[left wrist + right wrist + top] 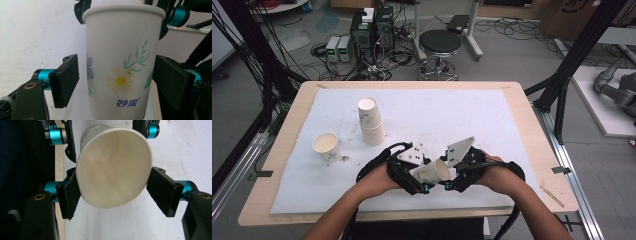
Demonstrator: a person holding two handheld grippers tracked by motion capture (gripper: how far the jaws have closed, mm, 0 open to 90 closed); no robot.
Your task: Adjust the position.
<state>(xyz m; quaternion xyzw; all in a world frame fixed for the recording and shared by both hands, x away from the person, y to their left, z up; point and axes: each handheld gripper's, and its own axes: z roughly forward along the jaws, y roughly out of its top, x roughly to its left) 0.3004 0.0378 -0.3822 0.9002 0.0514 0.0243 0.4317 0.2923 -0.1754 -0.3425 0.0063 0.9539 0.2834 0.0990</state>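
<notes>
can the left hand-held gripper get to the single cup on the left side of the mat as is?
Probably not yet: the left hand-held gripper has the floral paper cup between its jaws, with the right hand-held gripper at its rim. The path over the white mat to the lone cup looks free.

Open mat to the right and rear, cups crowding the left

Near the front edge, left gripper [421,176] and right gripper [451,172] closed in on a tilted paper cup [432,171], blocking the middle. To the left, a single upright cup [326,147] and, behind it, a stack of two cups [370,121], with a passable gap between them. Bare white mat [472,115] across the right half and rear of the table [522,115].
</notes>
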